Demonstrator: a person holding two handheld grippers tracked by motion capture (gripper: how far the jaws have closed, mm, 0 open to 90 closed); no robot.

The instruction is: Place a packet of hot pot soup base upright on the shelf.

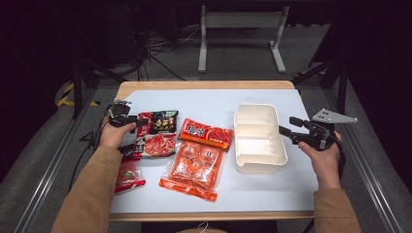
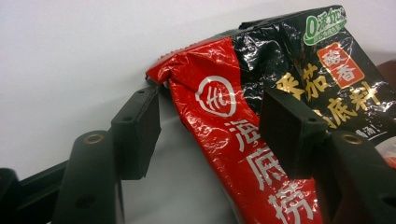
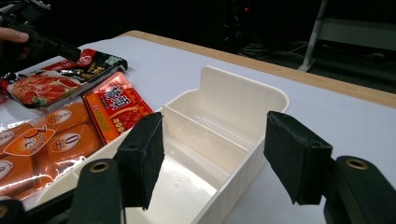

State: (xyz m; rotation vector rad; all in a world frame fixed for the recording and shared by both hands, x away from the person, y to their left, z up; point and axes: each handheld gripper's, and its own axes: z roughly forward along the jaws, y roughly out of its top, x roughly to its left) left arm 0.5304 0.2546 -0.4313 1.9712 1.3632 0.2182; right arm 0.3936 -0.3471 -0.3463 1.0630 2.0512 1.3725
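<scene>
Left gripper view puts a crinkled foil packet at the middle and right of the frame, half red and half black, printed with a white round emblem, large white Chinese characters down the red half, yellow characters on the black, and a green badge reading "0" with characters I cannot read at the upper right. The left gripper has its black jaws spread on either side of the packet's red corner, the pads not pressing it; one jaw sits at the packet's edge, the other over its black half. In the high view this packet lies at the left of centre, partly over a glossy pouch with a red meat picture. Just right of them lie an orange-red flat packet with white characters and a clear pack of orange sachets; a small red packet lies at the lower left. The surface is matte pale blue-white with a wooden rim; grey floor, cables and a metal frame lie beyond in a dark room. The right gripper hangs spread above a smooth cream plastic box split by a divider.
</scene>
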